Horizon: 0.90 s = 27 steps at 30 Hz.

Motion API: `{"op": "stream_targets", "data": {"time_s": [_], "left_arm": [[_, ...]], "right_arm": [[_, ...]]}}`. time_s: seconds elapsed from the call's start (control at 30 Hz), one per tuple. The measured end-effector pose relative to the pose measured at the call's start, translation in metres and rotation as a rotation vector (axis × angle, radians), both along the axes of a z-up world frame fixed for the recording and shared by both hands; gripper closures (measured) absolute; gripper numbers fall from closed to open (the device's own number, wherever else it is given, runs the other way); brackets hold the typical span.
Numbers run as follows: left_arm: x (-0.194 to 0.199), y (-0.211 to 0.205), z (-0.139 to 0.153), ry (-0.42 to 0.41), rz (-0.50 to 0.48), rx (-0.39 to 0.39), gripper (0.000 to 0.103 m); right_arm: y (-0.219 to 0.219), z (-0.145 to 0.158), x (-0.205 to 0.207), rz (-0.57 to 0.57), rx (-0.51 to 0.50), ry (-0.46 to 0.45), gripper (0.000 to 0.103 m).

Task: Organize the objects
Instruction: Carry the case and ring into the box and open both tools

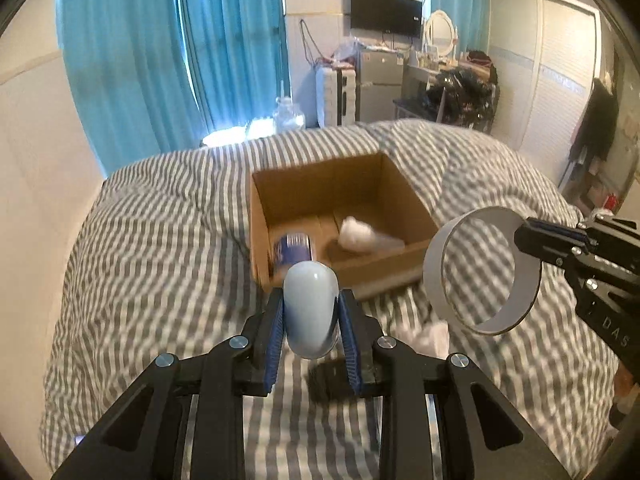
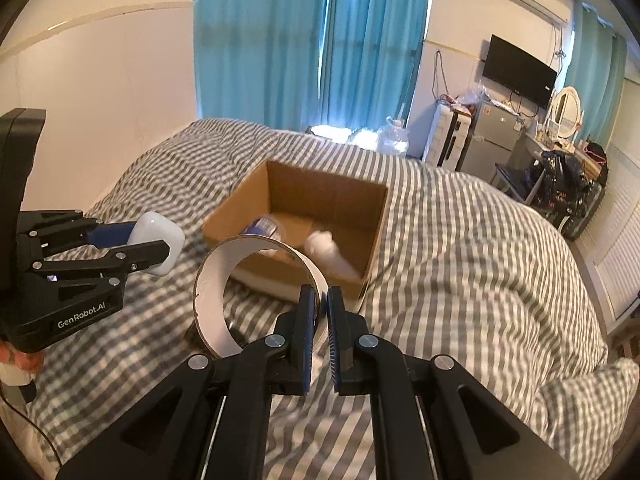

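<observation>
My left gripper is shut on a pale blue rounded case, held above the striped bed; the right wrist view shows the case at the left. My right gripper is shut on the wall of a white cardboard ring, which hangs in the air. In the left wrist view the ring is at the right, pinched by the right gripper. An open cardboard box lies ahead on the bed. It holds a blue-and-white packet and a white crumpled item.
The bed has a grey-and-white striped cover. White tissue-like pieces lie on the cover near the box. Blue curtains, a small fridge and a cluttered dresser stand beyond the bed. A wall runs along the bed's left side.
</observation>
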<state>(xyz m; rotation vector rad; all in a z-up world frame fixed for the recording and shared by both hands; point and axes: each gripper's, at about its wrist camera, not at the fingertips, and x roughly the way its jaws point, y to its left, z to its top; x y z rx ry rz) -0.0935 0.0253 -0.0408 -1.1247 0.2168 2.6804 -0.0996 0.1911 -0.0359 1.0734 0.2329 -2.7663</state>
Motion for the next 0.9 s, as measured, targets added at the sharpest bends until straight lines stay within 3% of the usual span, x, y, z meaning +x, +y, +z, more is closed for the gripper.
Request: {"op": "stream_targets", "data": {"time_s": [0.43, 0.9], "left_arm": [[-0.105, 0.006, -0.009, 0.002, 0.012, 0.013, 0.076], [-0.188, 0.031, -0.050, -0.012, -0.021, -0.020, 0.077]], "right_arm": [[0.007, 0.002, -0.102, -0.021, -0.016, 0.003, 0.097], [0.010, -0.035, -0.193, -0.026, -0.002, -0.048, 0.097]]}}
